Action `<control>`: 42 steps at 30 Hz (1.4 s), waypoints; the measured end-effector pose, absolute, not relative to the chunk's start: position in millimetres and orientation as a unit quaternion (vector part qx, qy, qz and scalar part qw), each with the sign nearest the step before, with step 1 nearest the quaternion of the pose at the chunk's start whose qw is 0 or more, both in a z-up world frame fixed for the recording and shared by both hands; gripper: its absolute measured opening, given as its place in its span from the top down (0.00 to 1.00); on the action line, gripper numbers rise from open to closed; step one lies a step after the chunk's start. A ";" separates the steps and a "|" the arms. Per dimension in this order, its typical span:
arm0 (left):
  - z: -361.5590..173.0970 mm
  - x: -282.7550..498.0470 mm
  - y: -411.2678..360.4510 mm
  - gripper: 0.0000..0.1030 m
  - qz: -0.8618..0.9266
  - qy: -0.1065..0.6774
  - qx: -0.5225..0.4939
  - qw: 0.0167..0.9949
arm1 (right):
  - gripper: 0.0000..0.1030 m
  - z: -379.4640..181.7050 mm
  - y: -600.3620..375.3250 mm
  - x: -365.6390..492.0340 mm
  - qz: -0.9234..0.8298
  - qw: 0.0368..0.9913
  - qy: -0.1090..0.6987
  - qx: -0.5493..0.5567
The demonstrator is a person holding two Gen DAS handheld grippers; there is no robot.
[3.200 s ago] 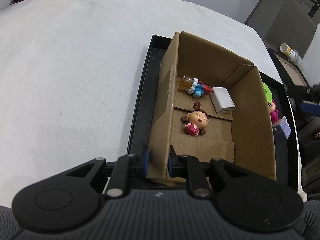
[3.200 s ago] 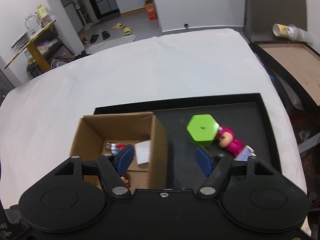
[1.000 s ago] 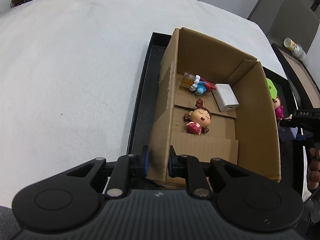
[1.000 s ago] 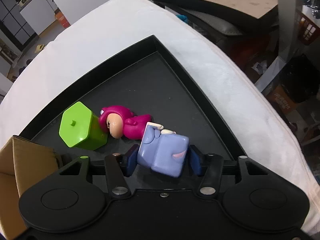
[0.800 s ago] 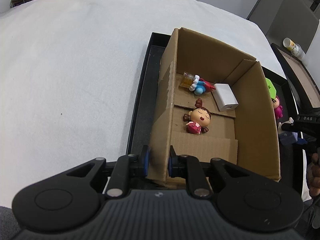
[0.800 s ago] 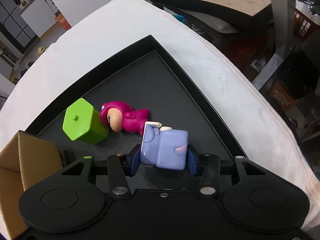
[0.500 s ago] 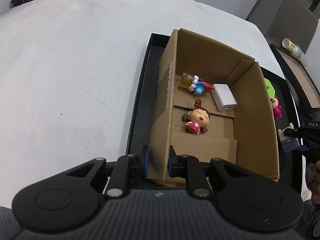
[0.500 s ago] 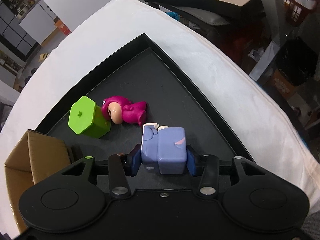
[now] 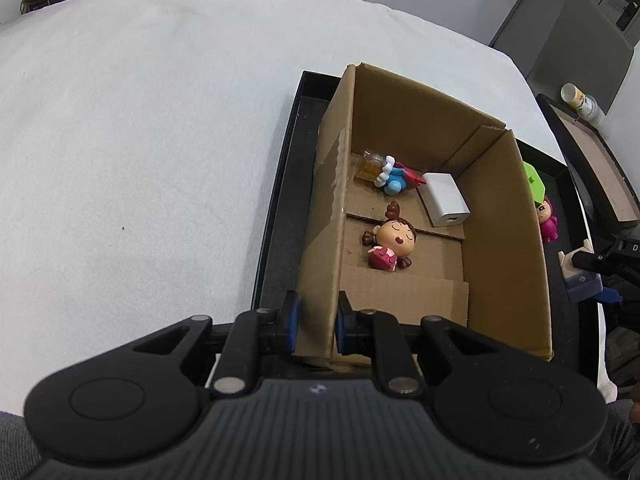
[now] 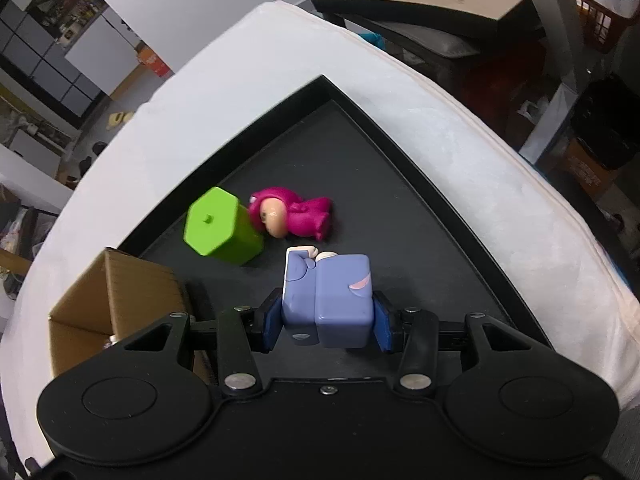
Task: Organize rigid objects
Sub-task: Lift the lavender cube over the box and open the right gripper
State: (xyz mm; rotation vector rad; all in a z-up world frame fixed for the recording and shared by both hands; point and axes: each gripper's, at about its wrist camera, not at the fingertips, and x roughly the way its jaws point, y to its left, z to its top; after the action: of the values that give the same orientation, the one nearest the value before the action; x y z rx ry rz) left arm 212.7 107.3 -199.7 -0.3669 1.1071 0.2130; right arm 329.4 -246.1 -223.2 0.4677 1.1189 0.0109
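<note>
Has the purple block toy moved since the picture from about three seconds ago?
Yes. The purple block toy, then lying against the pink figure on the black tray, now sits clamped in the right hand-held gripper, pulled clear of the figure.

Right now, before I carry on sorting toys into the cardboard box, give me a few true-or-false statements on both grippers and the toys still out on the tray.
1. The right gripper is shut on the lilac block-shaped toy. True.
2. The left gripper is open above the box. False: it is clamped on the near wall of the brown cardboard box.
3. The green hexagonal block lies inside the box. False: it lies on the black tray.
4. The magenta-suited figurine lies against the green block. True.
5. A white rectangular charger is in the box. True.
</note>
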 end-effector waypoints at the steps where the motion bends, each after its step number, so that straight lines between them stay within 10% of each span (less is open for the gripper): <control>1: -199.7 212.7 107.3 0.84 0.100 0.522 -0.172 0.829 | 0.57 -221.0 -245.0 329.1 0.008 0.823 0.524 0.219; 42: -198.5 216.9 101.9 0.83 0.093 0.519 -0.184 0.830 | 0.57 -136.1 -129.3 335.1 0.147 0.849 0.479 0.169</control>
State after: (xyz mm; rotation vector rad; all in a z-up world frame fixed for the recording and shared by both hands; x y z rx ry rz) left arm 216.9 101.9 -198.5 -0.3908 1.1005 0.1966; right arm 335.1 -129.3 -136.1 0.3564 1.0101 0.3107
